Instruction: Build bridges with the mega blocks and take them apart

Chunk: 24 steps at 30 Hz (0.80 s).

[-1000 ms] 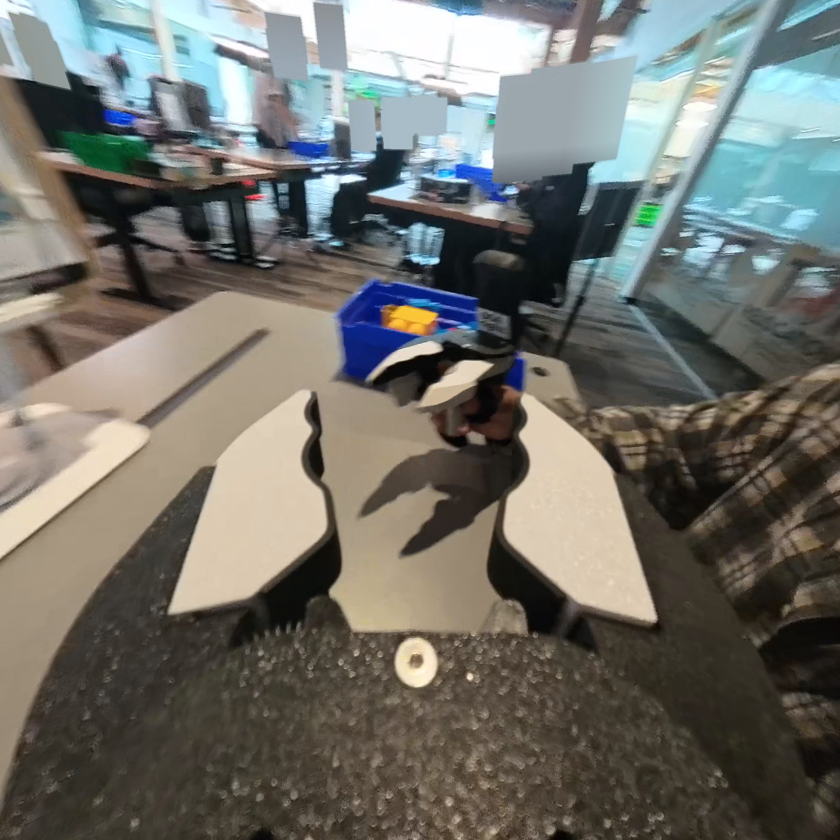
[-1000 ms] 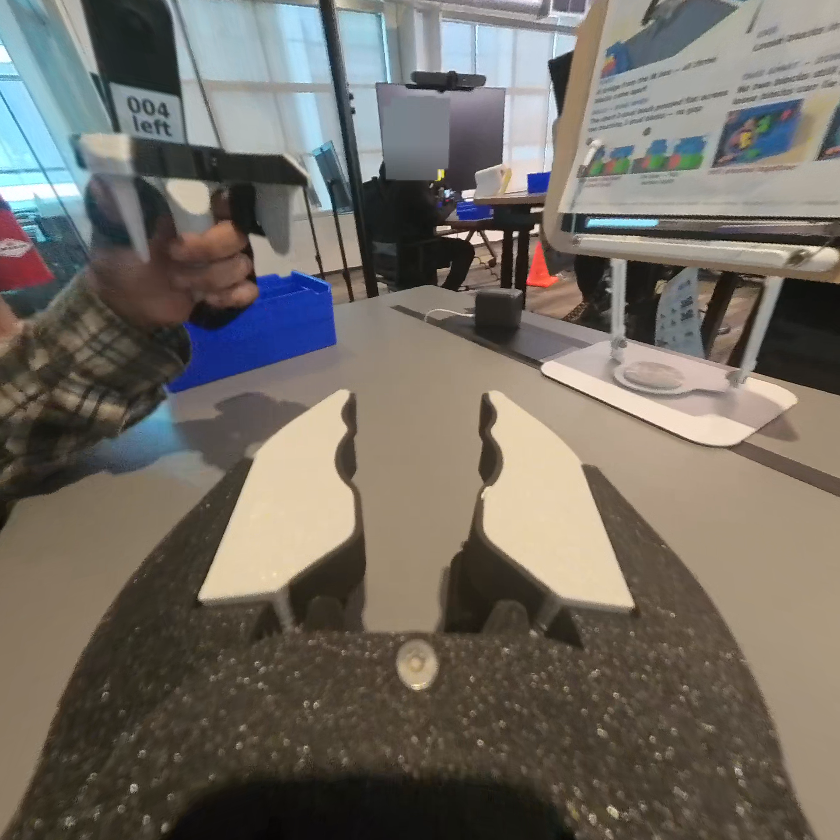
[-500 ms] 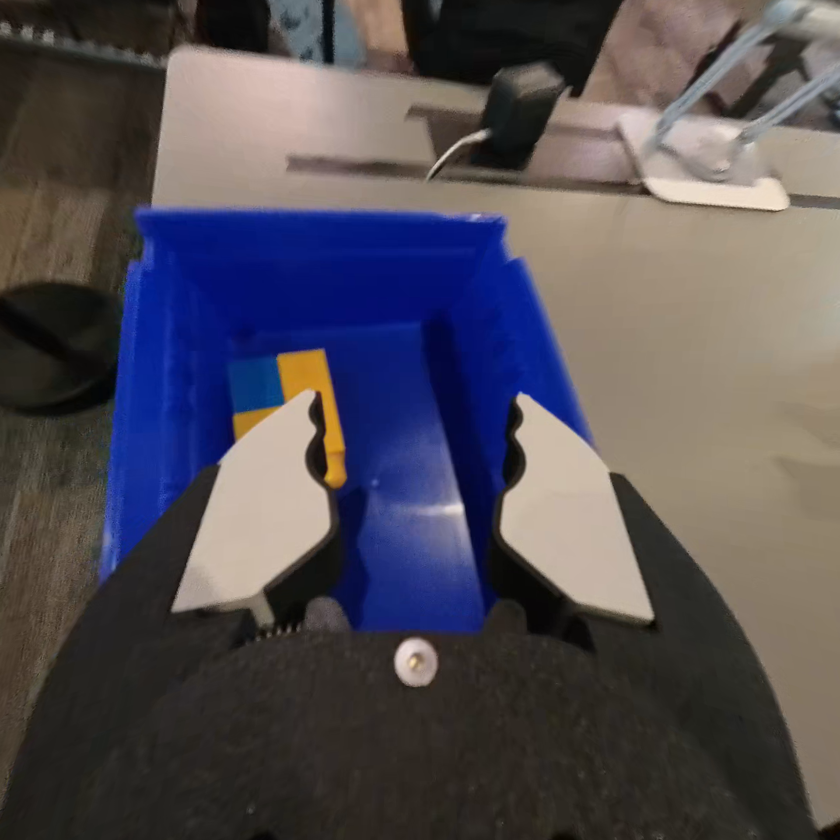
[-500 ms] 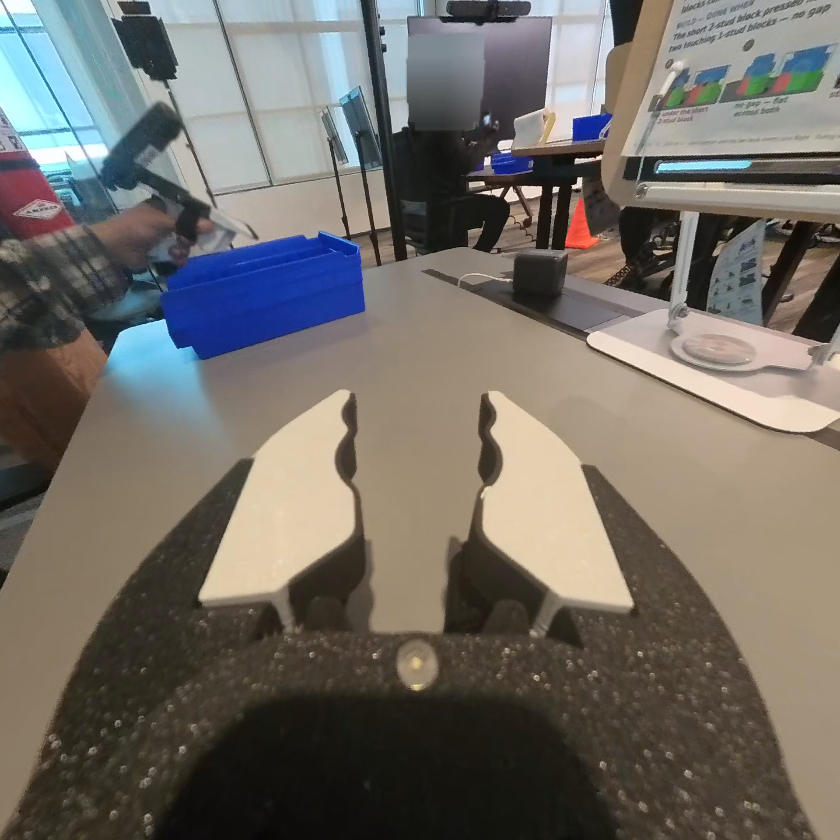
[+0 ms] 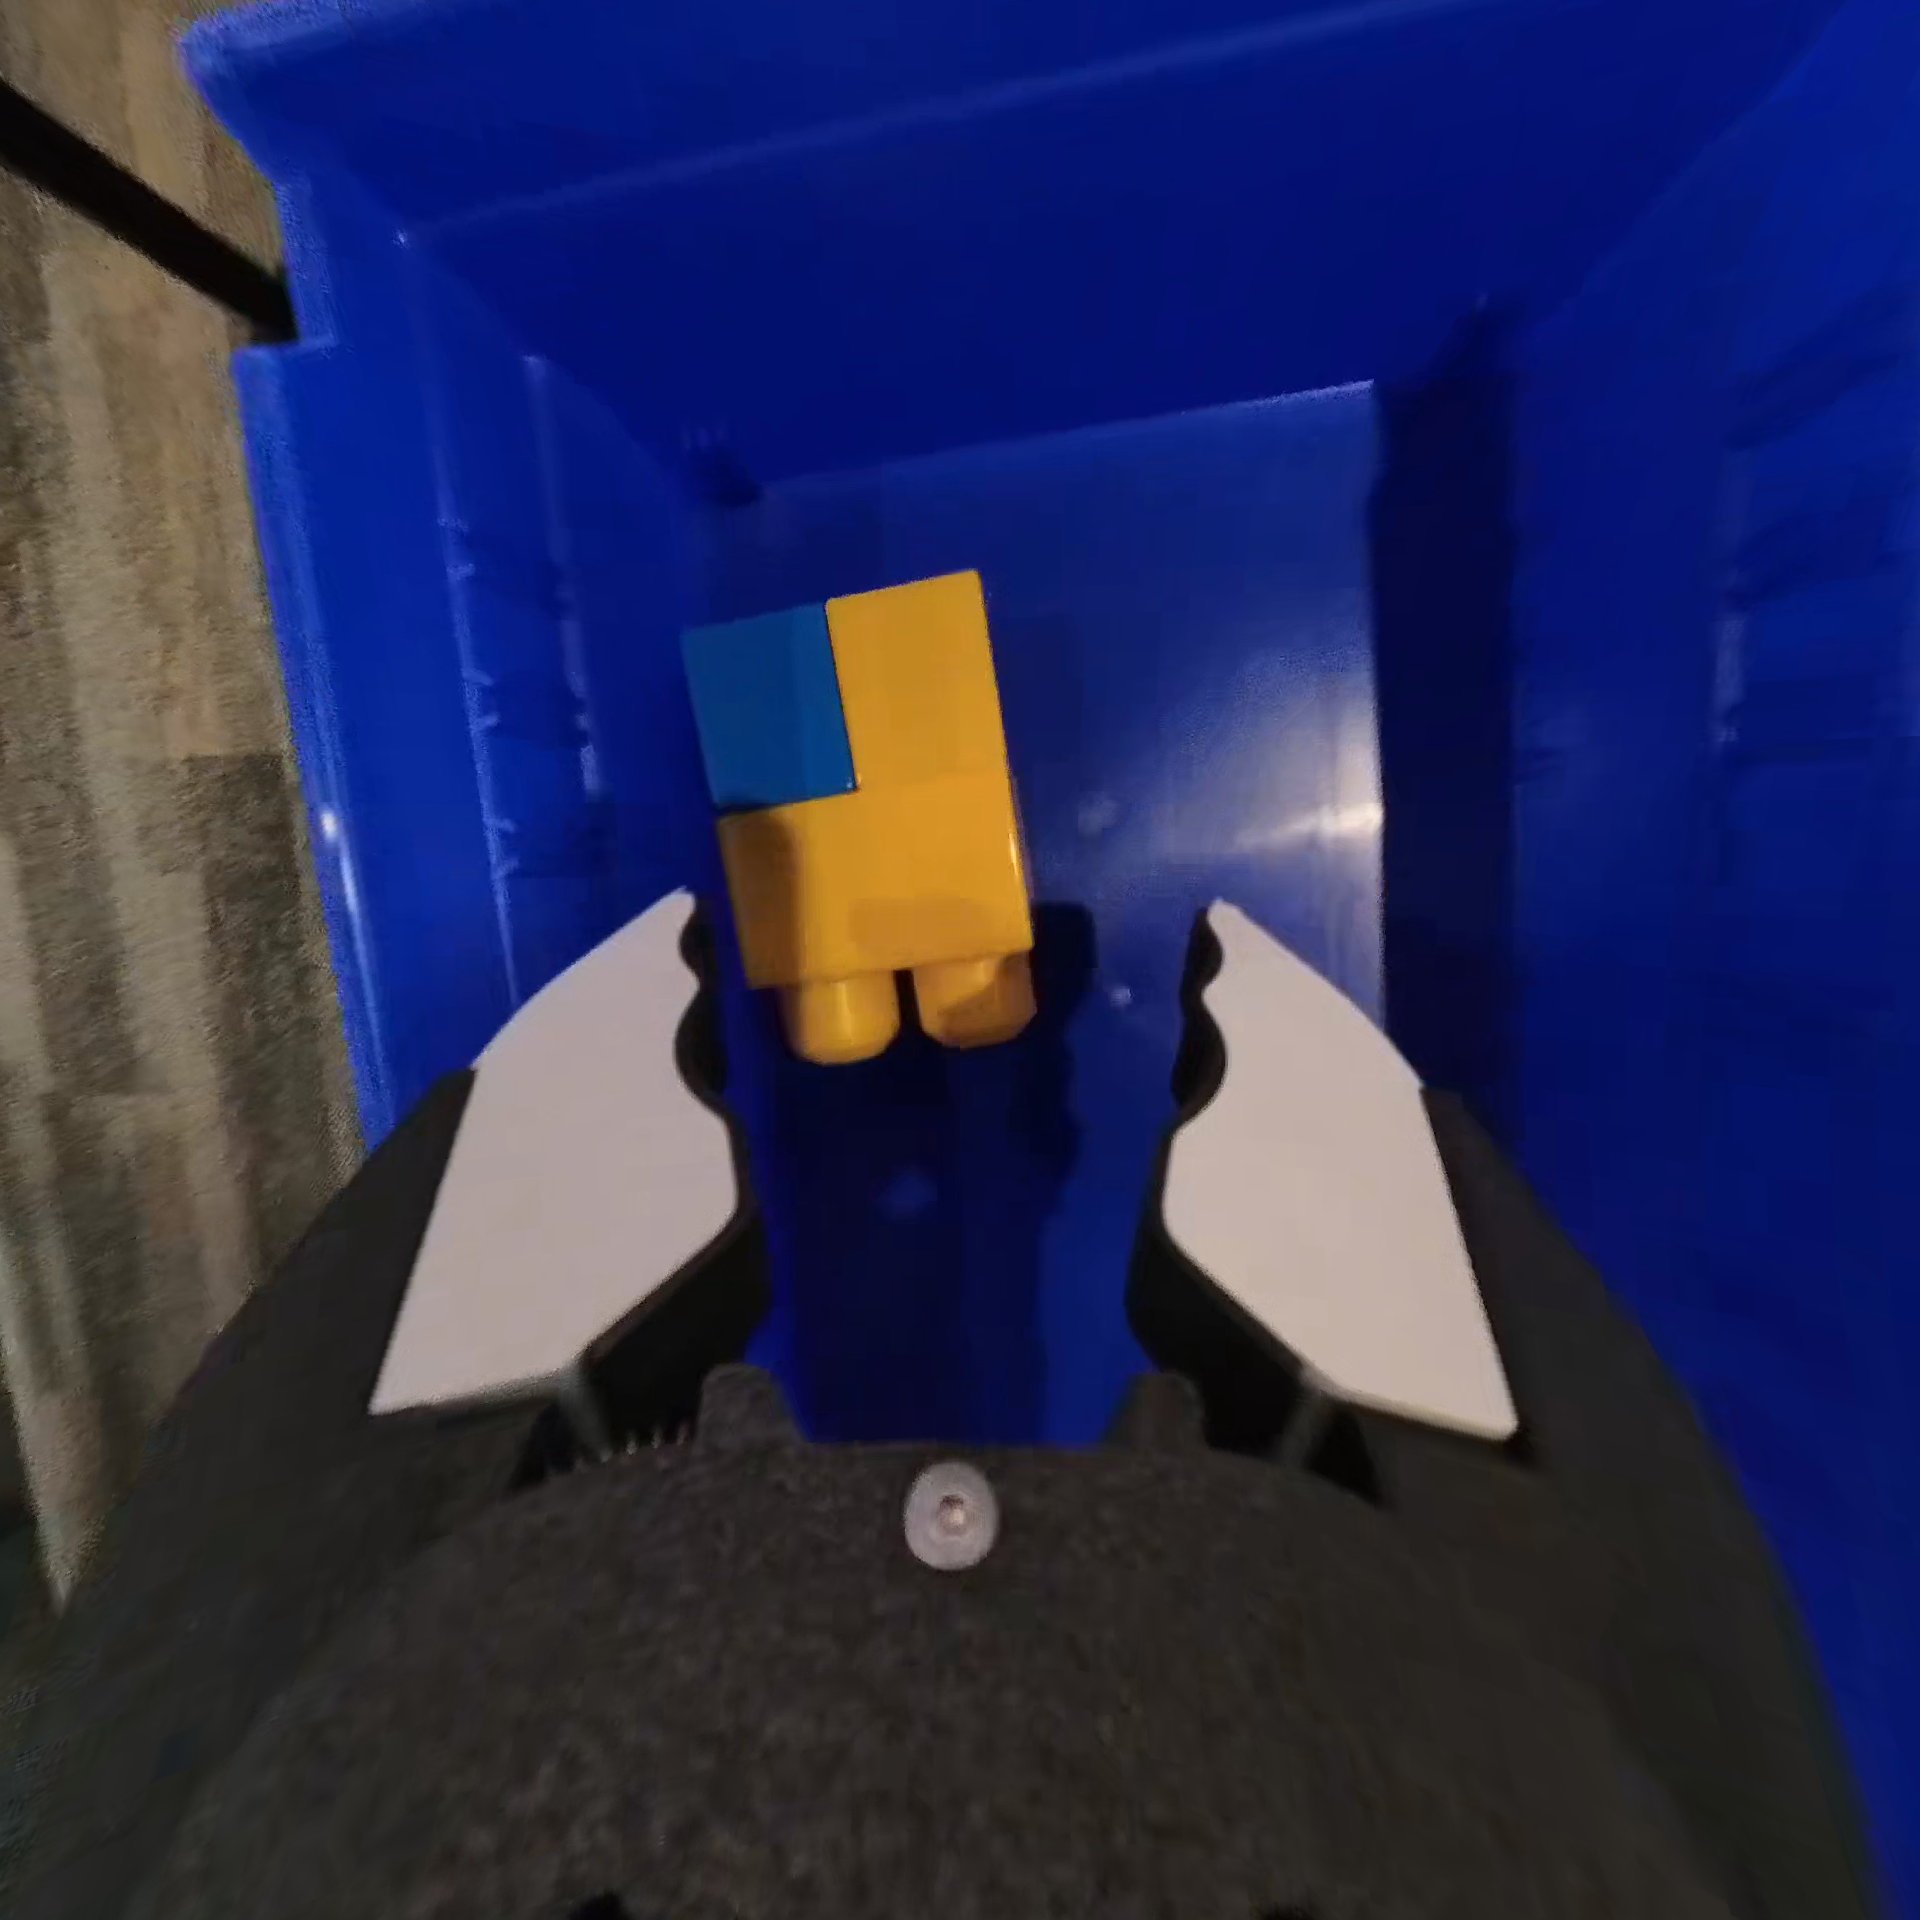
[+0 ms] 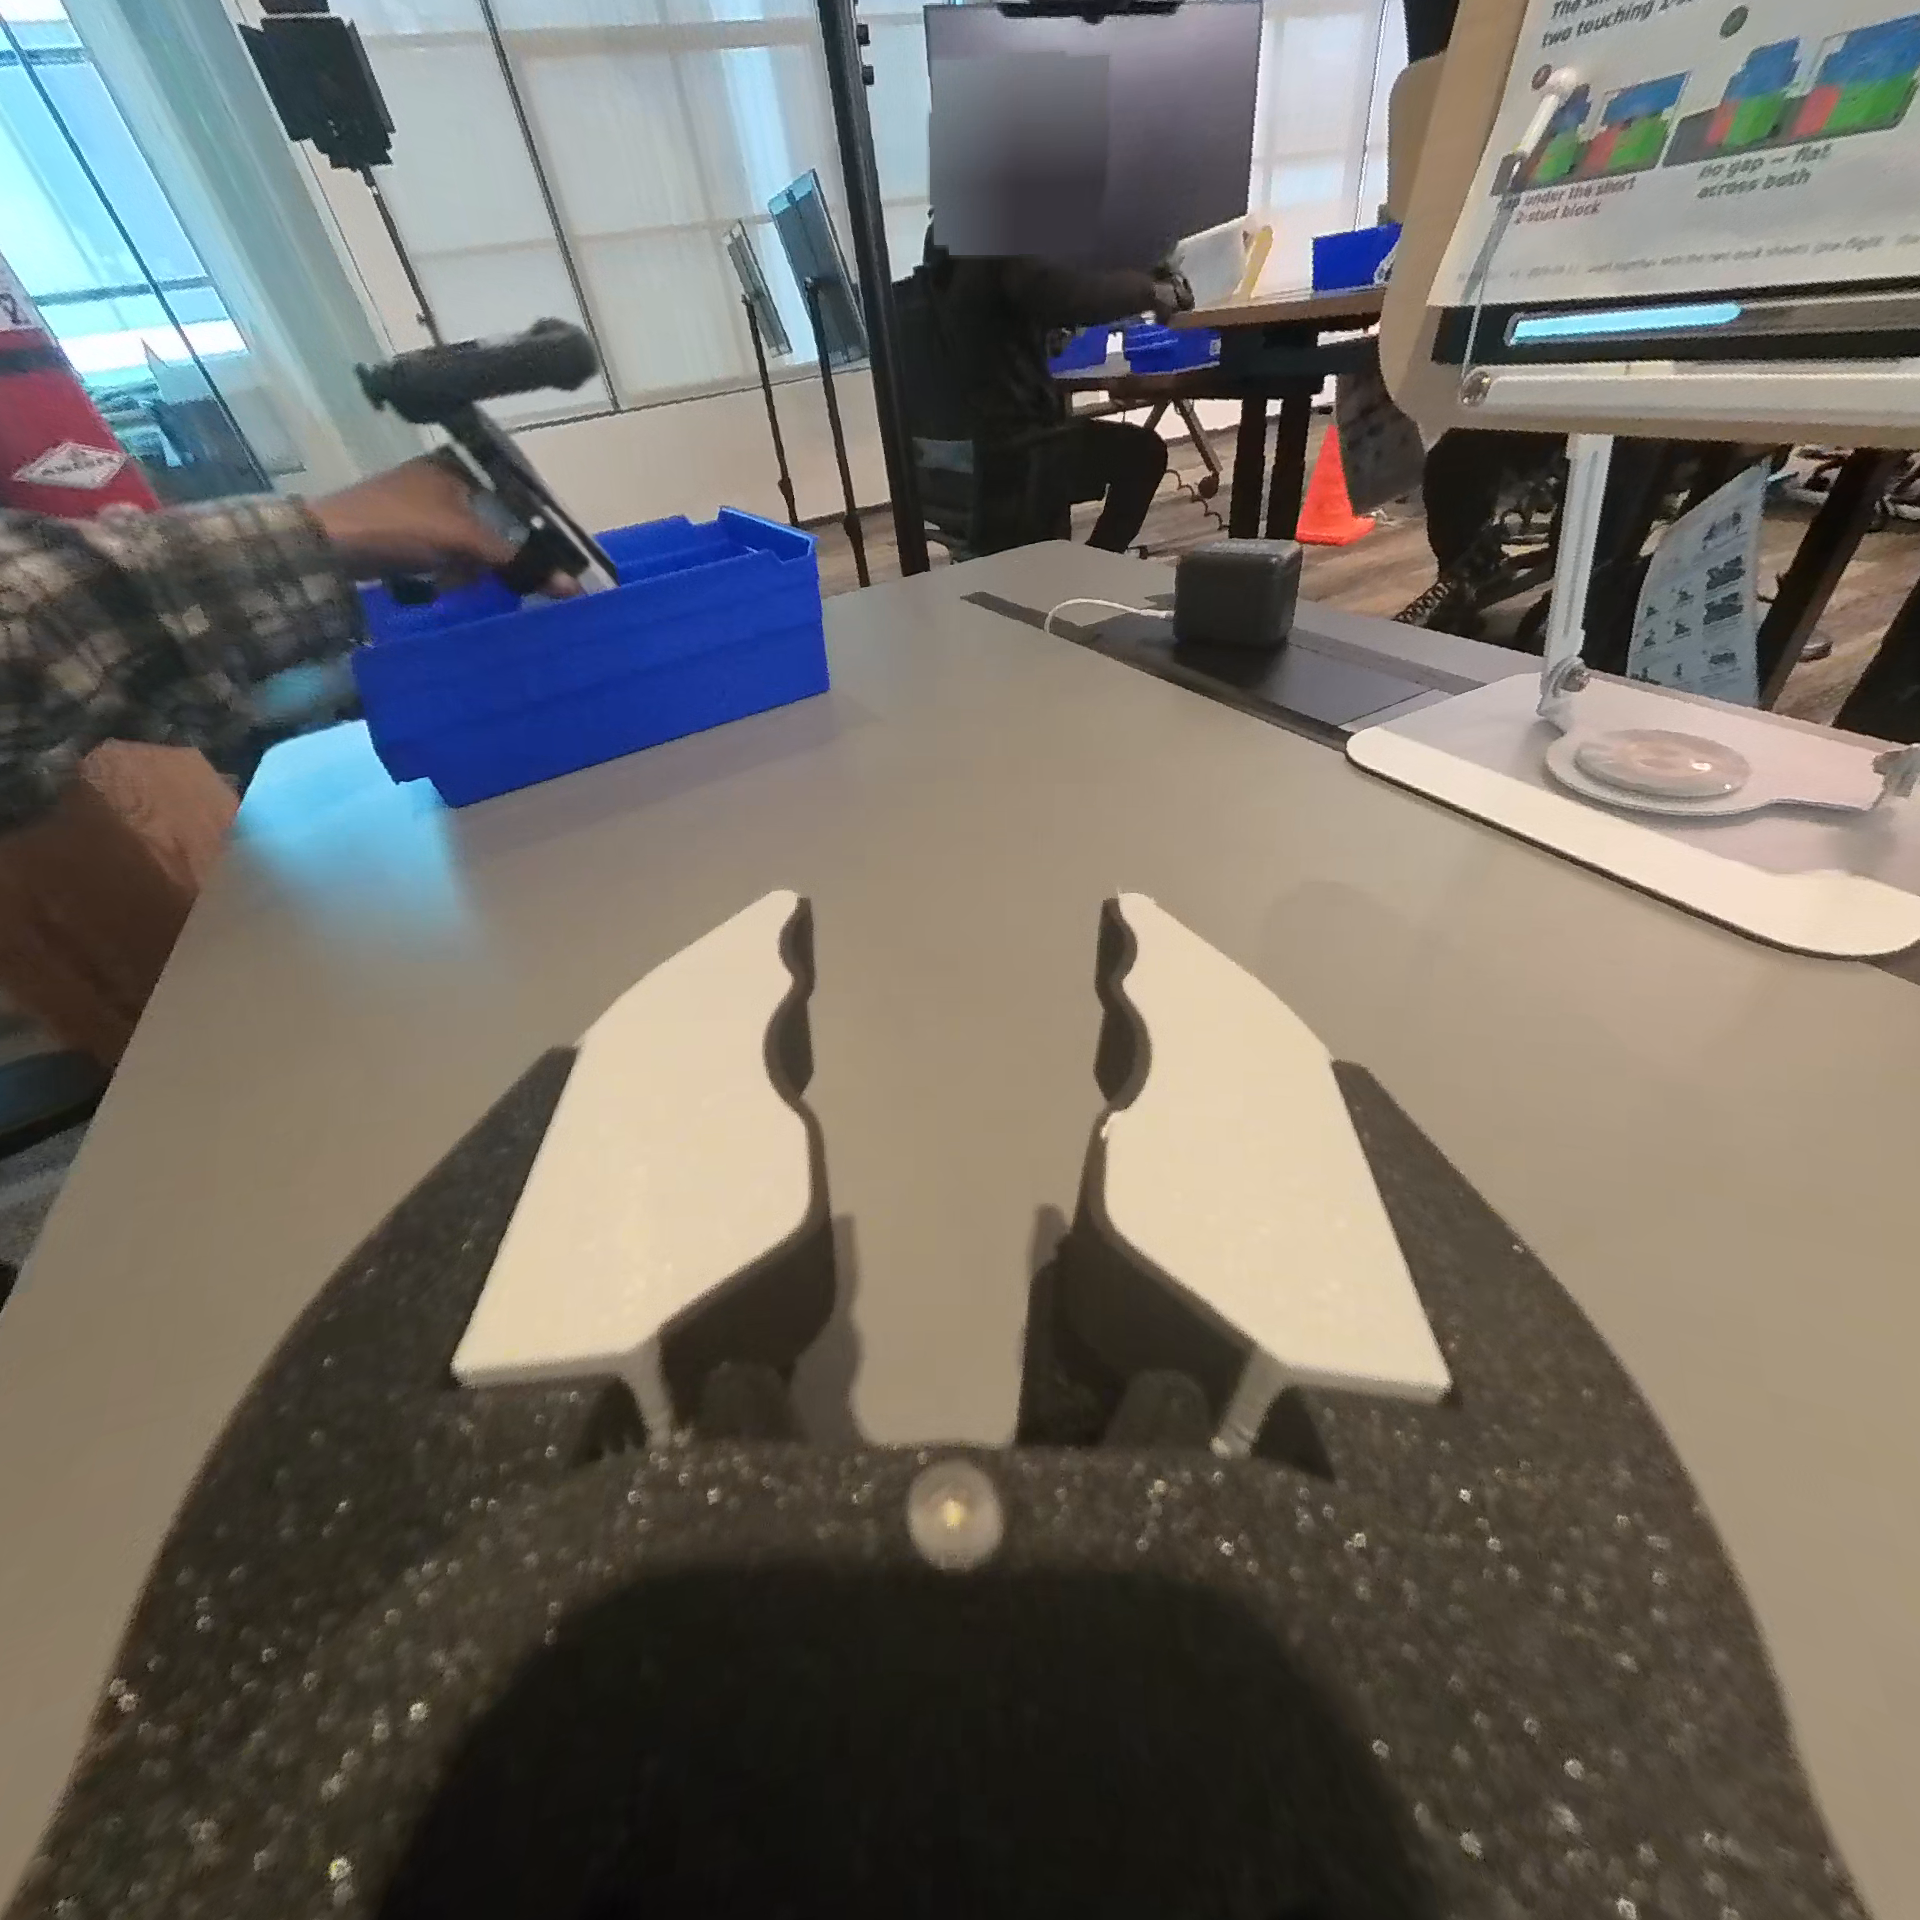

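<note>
A yellow mega block (image 5: 914, 821) with a smaller blue block (image 5: 769, 717) joined to it lies on its side on the floor of a blue bin (image 5: 1621, 727), studs toward me. My left gripper (image 5: 951, 935) is open inside the bin, its tips just short of the studs, not touching. In the right wrist view the left gripper (image 6: 551, 566) dips into the blue bin (image 6: 603, 675) at the table's far left corner. My right gripper (image 6: 956, 925) is open and empty, low over the bare grey table (image 6: 1039, 790).
A white stand base (image 6: 1621, 842) holding an instruction board (image 6: 1704, 156) sits at the right. A dark cube with a white cable (image 6: 1236, 592) rests on a black strip at the back. The table edge runs along the left. People sit at desks behind. Left tips to right tips: about 60 cm.
My left gripper swung from over the table to the blue bin and dropped into it, closing in on the yellow and blue blocks. My right gripper stayed open and drew back slightly.
</note>
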Each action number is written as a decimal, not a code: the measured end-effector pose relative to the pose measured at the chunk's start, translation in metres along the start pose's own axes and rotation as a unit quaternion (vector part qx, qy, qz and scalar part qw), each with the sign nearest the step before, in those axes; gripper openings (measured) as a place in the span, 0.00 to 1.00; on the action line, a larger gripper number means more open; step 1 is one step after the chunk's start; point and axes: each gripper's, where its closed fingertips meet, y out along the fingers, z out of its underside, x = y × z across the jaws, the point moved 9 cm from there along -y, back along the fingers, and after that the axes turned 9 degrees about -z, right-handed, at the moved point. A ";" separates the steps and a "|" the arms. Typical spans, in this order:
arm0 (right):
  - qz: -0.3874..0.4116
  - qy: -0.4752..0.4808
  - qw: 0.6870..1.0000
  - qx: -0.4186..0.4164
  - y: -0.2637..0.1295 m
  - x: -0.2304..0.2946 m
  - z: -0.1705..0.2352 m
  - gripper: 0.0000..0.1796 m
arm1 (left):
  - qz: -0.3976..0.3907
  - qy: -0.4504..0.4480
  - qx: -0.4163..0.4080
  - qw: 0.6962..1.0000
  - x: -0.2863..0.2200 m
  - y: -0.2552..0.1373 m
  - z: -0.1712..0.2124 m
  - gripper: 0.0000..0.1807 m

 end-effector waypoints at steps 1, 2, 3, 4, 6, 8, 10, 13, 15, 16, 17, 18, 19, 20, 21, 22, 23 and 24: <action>0.000 0.000 1.000 -0.001 0.000 0.000 0.000 0.29 | 0.000 0.004 0.022 1.000 0.000 0.002 -0.005 0.48; -0.002 0.000 1.000 -0.001 0.000 0.000 0.000 0.29 | 0.001 0.006 0.043 0.999 -0.001 0.004 -0.010 0.49; -0.002 -0.001 1.000 -0.001 0.000 0.000 -0.001 0.29 | 0.003 0.006 0.062 0.998 -0.001 0.006 -0.014 0.49; -0.002 -0.002 1.000 -0.001 -0.001 0.001 -0.001 0.29 | 0.006 0.004 0.078 0.997 -0.001 0.008 -0.018 0.49; -0.003 -0.003 1.000 -0.003 -0.001 0.001 -0.002 0.29 | 0.020 -0.002 0.110 0.994 -0.002 0.012 -0.024 0.51; -0.004 -0.004 1.000 -0.004 -0.002 0.001 -0.003 0.29 | 0.029 -0.012 0.129 0.991 -0.003 0.016 -0.029 0.52; -0.003 -0.005 1.000 -0.005 -0.003 0.001 -0.004 0.29 | 0.023 -0.022 0.134 0.990 -0.002 0.018 -0.033 0.52; -0.004 -0.005 1.000 -0.008 -0.005 0.000 -0.005 0.29 | 0.002 -0.031 0.138 0.990 0.001 0.023 -0.035 0.51; -0.004 -0.005 1.000 -0.011 -0.006 0.000 -0.006 0.29 | -0.012 -0.031 0.145 0.989 0.002 0.027 -0.033 0.52; -0.004 -0.005 1.000 -0.013 -0.007 0.000 -0.007 0.29 | -0.020 -0.031 0.147 0.988 0.003 0.028 -0.032 0.52; -0.004 -0.004 1.000 -0.014 -0.007 0.000 -0.007 0.29 | -0.026 -0.030 0.148 0.988 0.004 0.029 -0.031 0.52; -0.005 -0.004 1.000 -0.015 -0.007 0.000 -0.008 0.29 | -0.029 -0.029 0.151 0.988 0.004 0.031 -0.029 0.52; -0.006 -0.003 1.000 -0.017 -0.008 0.000 -0.008 0.29 | -0.026 -0.030 0.155 0.987 0.004 0.033 -0.027 0.52; -0.007 -0.003 1.000 -0.018 -0.008 0.001 -0.008 0.29 | -0.021 -0.033 0.160 0.986 0.003 0.035 -0.026 0.52; -0.008 -0.002 1.000 -0.019 -0.007 0.001 -0.008 0.29 | -0.016 -0.036 0.164 0.986 0.003 0.038 -0.024 0.52; -0.009 -0.002 1.000 -0.019 -0.007 0.001 -0.008 0.29 | -0.015 -0.038 0.168 0.985 0.004 0.040 -0.022 0.52; -0.009 -0.002 1.000 -0.018 -0.007 0.001 -0.008 0.29 | -0.011 -0.041 0.170 0.984 0.004 0.042 -0.020 0.52; -0.009 -0.003 1.000 -0.018 -0.007 0.002 -0.008 0.29 | -0.003 -0.045 0.172 0.984 0.004 0.044 -0.019 0.51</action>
